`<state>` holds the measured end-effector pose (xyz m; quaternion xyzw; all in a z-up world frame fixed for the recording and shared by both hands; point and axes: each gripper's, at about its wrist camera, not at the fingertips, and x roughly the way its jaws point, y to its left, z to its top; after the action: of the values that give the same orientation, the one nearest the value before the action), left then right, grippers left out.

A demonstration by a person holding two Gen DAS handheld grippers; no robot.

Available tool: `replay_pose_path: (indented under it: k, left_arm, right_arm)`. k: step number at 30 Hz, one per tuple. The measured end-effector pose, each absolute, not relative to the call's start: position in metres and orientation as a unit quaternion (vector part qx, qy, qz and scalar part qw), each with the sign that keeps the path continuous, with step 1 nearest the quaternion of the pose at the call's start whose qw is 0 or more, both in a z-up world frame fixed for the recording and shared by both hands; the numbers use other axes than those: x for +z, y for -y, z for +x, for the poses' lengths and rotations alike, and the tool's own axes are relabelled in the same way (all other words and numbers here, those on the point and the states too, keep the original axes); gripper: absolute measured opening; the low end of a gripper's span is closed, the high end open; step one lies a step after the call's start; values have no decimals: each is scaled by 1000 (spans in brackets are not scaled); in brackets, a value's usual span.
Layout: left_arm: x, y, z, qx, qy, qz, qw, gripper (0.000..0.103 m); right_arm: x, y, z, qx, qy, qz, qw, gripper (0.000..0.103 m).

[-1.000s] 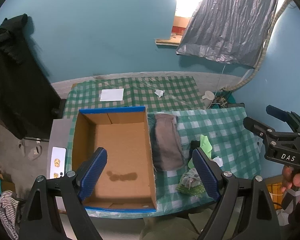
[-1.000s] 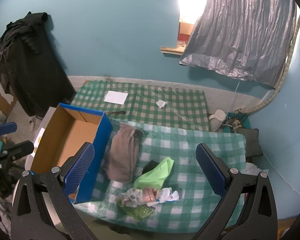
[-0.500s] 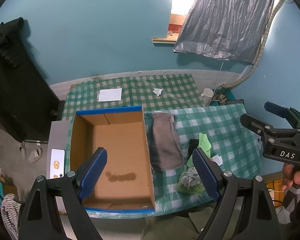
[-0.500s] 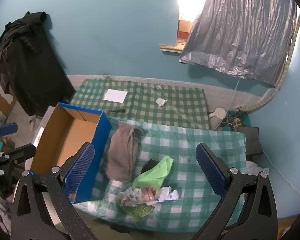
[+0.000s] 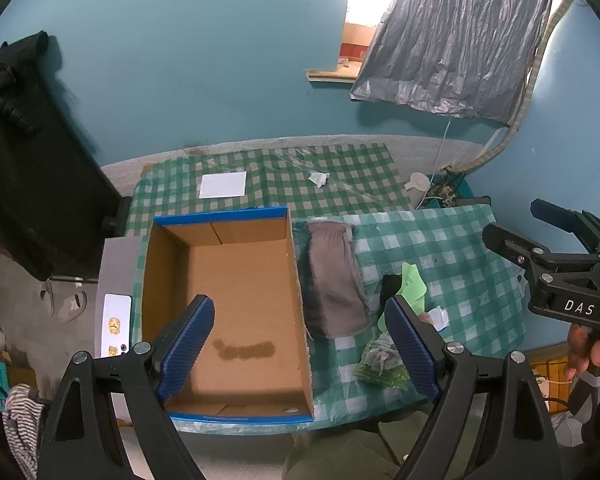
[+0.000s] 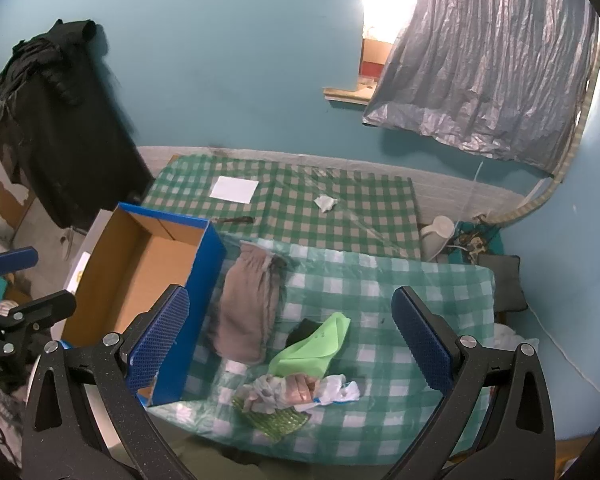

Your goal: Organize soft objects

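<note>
An open, empty cardboard box (image 5: 240,292) with blue rims sits on the left of a green checked table; it also shows in the right wrist view (image 6: 140,268). Right of it lies a folded grey cloth (image 5: 334,276) (image 6: 246,308). Nearer the front lie a lime-green cloth (image 6: 316,346) (image 5: 410,286) over a black one, a pile of small pale cloths (image 6: 296,390) and a green textured pad (image 6: 276,420). My left gripper (image 5: 300,340) is open high above the box's right wall. My right gripper (image 6: 288,336) is open high above the cloths.
A second checked table behind holds a white paper (image 6: 234,189) and a crumpled tissue (image 6: 325,202). Dark clothes (image 6: 48,120) hang at the left wall. A white jug (image 6: 436,232) and clutter stand at the back right. The right gripper shows at the left wrist view's right edge (image 5: 556,268).
Both views have shifted only slightly; the left gripper has drifted a little. Both grippers stay open and the cloths have not moved.
</note>
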<state>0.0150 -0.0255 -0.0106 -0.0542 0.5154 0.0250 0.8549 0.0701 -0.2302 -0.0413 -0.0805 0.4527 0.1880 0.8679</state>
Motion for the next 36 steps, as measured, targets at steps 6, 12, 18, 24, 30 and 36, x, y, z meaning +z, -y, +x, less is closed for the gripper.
replay_pose_path:
  k: [6, 12, 18, 24, 30, 36]
  left_arm:
    - [-11, 26, 15, 26, -516, -54, 855, 88]
    - [-11, 27, 15, 23, -516, -53, 855, 88]
    - [-14, 26, 12, 21, -517, -53, 854, 88]
    - [-20, 26, 12, 7, -524, -60, 850, 88]
    - [-17, 27, 16, 8, -526, -56, 849, 88]
    - [-15, 25, 18, 10, -527, -54, 848, 88]
  right_arm:
    - [-40, 230, 72, 188, -454, -80, 868, 101]
    - [-40, 229, 72, 187, -454, -79, 867, 101]
    - [-40, 229, 73, 188, -456, -80, 867, 101]
    - [-42, 229, 72, 188, -456, -80, 866, 101]
    - [-41, 229, 73, 187, -457, -80, 866, 101]
    - [-40, 229, 74, 188, -459, -80, 865, 101]
